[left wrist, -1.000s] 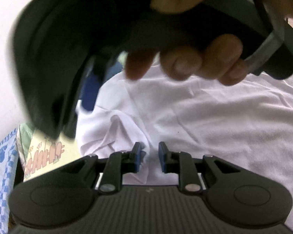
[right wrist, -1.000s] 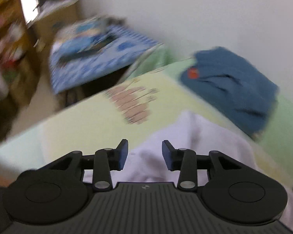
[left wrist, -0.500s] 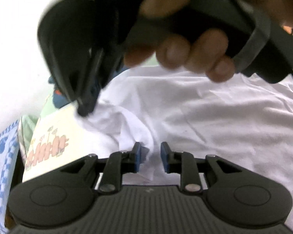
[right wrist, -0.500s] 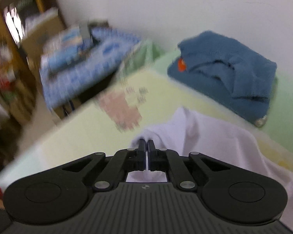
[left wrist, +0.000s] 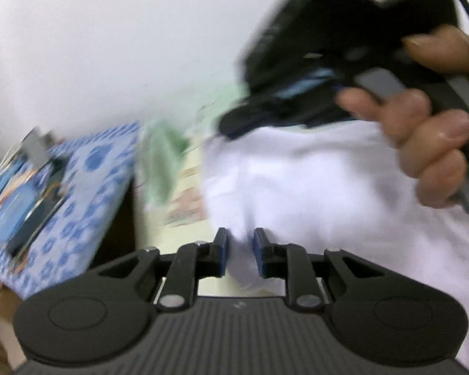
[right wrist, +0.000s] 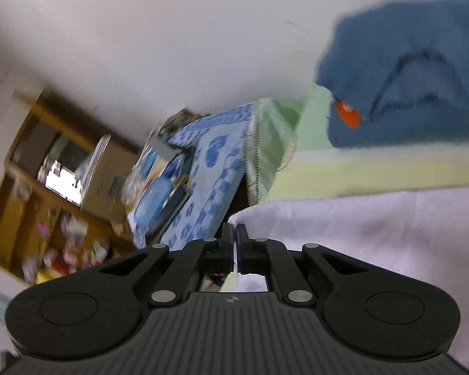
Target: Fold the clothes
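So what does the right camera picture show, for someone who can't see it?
The right claw is pinched shut on the edge of a white shirt. Behind lies a blue sweater on a pale green and yellow bed.

Blue-patterned cloth (right wrist: 215, 168) strewn with clutter, wooden shelf (right wrist: 40, 168) behind it, white wall (right wrist: 172, 40) above, pale green bedsheet (right wrist: 315, 168) alongside.
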`<state>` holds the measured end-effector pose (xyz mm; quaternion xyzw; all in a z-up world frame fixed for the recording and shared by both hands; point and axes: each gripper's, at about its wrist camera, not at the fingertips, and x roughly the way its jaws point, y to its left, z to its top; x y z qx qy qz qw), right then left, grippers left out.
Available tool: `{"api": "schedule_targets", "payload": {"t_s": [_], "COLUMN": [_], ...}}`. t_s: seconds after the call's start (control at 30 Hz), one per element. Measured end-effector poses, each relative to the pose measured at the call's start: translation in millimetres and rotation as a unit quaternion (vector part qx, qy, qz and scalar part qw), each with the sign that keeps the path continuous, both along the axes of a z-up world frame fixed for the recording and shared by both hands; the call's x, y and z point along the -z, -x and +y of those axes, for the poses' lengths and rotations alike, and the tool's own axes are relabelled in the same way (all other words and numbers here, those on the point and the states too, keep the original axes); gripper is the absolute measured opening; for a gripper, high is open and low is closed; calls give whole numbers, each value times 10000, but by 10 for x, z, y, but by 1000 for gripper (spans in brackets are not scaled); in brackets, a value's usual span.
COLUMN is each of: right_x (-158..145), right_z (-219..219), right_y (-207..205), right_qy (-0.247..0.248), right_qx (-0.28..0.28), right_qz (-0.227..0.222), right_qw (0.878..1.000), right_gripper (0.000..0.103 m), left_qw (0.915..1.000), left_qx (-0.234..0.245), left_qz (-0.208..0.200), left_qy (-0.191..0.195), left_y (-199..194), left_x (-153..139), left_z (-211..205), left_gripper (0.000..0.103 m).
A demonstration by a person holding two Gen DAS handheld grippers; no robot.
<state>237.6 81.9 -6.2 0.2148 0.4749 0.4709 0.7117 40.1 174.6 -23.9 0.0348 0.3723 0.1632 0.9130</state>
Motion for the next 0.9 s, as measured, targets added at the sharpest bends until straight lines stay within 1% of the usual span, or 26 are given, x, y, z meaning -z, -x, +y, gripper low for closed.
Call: {"api": "schedule_targets", "payload": {"t_s": [0.13, 0.17, 0.2, 0.27, 0.33, 0.4, 0.47, 0.57, 0.63, 0.67, 0.7, 0.77, 0.83, 0.9], "right_x": [206, 189, 168, 126, 84, 42, 0, 57, 116, 171, 226, 223, 133, 35], "right_z": [218, 148, 70, -85, -240, -395, -550, -679, -711, -698, -685, -702, -813, -1042], "right_y": [-169, -168, -165, -160, -154, -149, -144, -81, -48, -36, -23, 14, 143, 378], "right_qy": [80, 85, 90, 99, 108, 117, 126, 698, 1019, 1055, 1087, 1055, 858, 788], "right_qx": [163, 192, 223, 285, 346, 408, 469, 539, 652, 722, 791, 948, 969, 1096], "right_qz": [397, 358, 312, 221, 130, 39, -52, -221, -303, -323, -344, -416, -689, -1078], "right_qw": [9990, 9991, 9992, 9993, 9993, 9991, 9988, 9959, 9922, 9913, 9903, 9890, 9892, 9850], "right_gripper": [3, 5, 9, 13, 26, 26, 26, 24, 24, 24, 21, 22, 22, 22], "left_qw": [9983, 9979, 9975, 9977, 9976, 9966, 9959, 9964, 9965, 9964, 9968, 9976, 9983, 9988], "left_qx": [-472, -509, -537, -530, -476, -312, -133, 43, 157, 213, 167, 92, 54, 34], "left_qz": [79, 74, 67, 19, -74, -218, -301, -141, -23, 37, 176, 270, 312, 333], "left_qy": [327, 386, 445, 434, 491, 724, 845, 835, 821, 814, 758, 624, 496, 367], "left_y": [61, 82, 98, 149, 213, 266, 223, 78, -21, -70, -121, -153, -157, -158], "left_x": [29, 25, 25, -2, -34, -99, -121, -46, 9, 36, 83, 129, 122, 116], "left_z": [319, 351, 376, 380, 368, 312, 233, 81, -22, -73, -97, -100, -95, -78], "left_gripper": [21, 21, 22, 27, 29, 30, 33, 34, 37, 37, 37, 41, 49, 51]}}
